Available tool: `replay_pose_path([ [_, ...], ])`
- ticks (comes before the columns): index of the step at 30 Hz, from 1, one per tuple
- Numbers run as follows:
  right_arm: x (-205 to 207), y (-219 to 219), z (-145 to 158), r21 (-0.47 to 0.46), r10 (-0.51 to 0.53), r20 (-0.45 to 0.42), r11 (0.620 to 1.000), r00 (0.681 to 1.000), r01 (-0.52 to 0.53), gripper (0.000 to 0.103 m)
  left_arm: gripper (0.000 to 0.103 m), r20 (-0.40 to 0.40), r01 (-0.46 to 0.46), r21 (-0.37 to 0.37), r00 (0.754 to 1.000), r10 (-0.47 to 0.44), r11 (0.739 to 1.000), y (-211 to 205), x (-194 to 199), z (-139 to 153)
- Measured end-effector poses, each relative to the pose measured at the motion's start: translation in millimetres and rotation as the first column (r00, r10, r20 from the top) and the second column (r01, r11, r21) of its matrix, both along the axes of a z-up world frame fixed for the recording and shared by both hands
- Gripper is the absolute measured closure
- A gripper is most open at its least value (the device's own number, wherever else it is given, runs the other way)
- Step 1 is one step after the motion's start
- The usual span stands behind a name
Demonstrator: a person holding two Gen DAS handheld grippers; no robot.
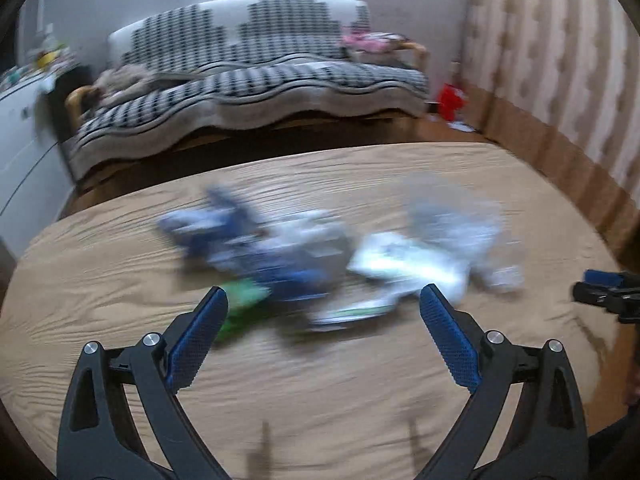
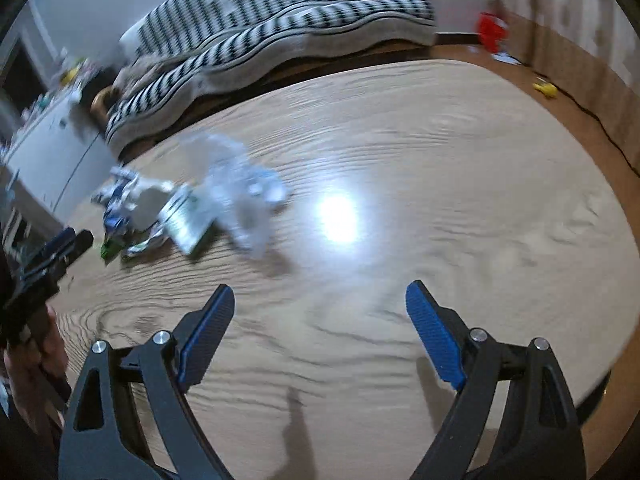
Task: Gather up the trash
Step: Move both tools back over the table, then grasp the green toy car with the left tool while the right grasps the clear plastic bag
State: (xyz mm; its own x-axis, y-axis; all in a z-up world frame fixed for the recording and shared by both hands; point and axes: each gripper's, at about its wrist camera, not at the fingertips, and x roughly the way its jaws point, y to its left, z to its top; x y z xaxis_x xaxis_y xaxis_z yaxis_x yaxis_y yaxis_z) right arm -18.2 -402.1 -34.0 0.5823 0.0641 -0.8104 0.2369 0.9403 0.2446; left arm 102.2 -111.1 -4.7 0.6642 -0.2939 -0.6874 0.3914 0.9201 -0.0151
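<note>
1. Hovering over the light wooden table: left gripper, jaws spread wide, gripping nothing.
2. Lying heaped just beyond its blue pads: the trash pile, blurred, showing blue-and-white wrappers, a green scrap and a crumpled clear plastic piece.
3. Hanging over bare tabletop: right gripper, jaws likewise spread, empty.
4. Sitting well to its left in the right wrist view: the same trash pile, resting on the table.
5. Standing behind the table: a sofa covered in black-and-white patterned cloth.
</note>
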Motion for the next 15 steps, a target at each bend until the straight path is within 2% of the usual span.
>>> replay_pose_path([
  [5,34,44,-16,-0.033,0.087,-0.047,0.996,0.995,-0.088,0.018,0.009,-0.094,0.019,0.021,0.995,-0.017,1.0,48,32,-36],
  [13,62,64,-32,-0.039,0.123,-0.091,0.991,0.988,-0.127,0.018,0.009,-0.156,0.036,0.092,0.988,-0.021,0.995,51,69,-67],
  [15,66,65,-35,-0.04,0.123,-0.1,0.991,0.987,-0.128,0.018,0.01,-0.149,0.044,0.091,0.988,-0.031,0.995,47,73,-65],
])
